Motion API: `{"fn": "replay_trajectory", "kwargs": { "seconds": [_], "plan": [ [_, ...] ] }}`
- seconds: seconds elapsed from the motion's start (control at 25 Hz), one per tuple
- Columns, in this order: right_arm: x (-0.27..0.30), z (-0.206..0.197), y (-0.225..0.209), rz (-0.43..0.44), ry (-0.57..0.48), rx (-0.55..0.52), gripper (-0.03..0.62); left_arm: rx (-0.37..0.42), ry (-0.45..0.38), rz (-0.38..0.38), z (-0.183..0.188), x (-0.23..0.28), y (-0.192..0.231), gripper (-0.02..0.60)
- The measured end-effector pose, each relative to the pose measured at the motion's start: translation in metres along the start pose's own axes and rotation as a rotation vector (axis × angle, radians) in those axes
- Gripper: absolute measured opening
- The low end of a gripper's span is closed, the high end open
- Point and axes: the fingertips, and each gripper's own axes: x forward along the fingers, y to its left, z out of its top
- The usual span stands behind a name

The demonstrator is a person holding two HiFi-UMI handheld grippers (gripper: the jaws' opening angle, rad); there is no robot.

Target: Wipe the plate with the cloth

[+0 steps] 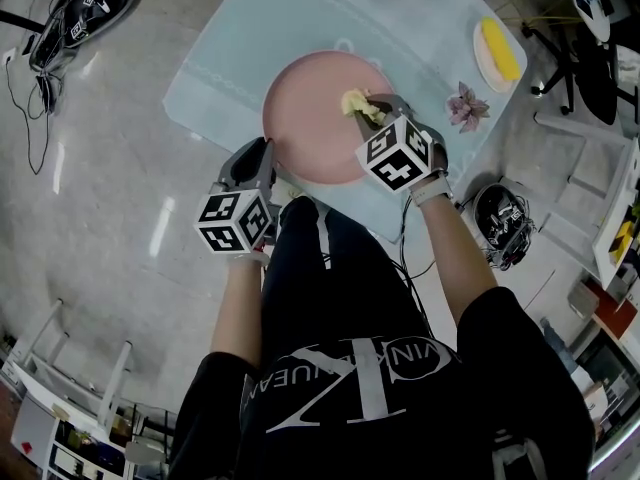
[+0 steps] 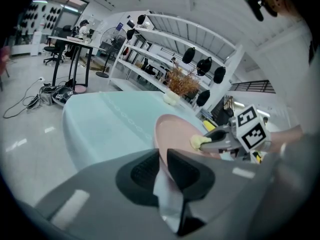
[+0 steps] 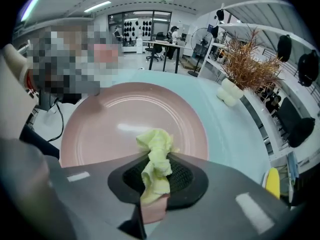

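Note:
A round pink plate lies on the pale blue-green table. My left gripper is at the plate's near-left edge, and in the left gripper view its jaws are shut on the plate's rim. My right gripper reaches over the plate's right side, shut on a crumpled yellow cloth. In the right gripper view the cloth bunches up between the jaws, just over the plate. The left gripper view also shows the cloth over the plate.
A small white dish with a yellow thing sits at the table's far right, and a purplish dried flower lies near the right edge. Cables and black gear lie on the floor. A person's legs stand below the table edge.

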Motion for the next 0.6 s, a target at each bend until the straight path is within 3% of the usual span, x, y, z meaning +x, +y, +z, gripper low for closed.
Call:
{"fn": "replay_trajectory", "kwargs": {
  "seconds": [0.28, 0.6],
  "plan": [
    [-0.012, -0.015, 0.042, 0.085, 0.024, -0.042, 0.067, -0.008, -0.005, 0.004, -0.001, 0.0, 0.0, 0.0],
    [-0.009, 0.004, 0.08, 0.225, 0.009, -0.088, 0.071, -0.014, -0.006, 0.003, 0.0, -0.001, 0.001, 0.0]
  ]
}}
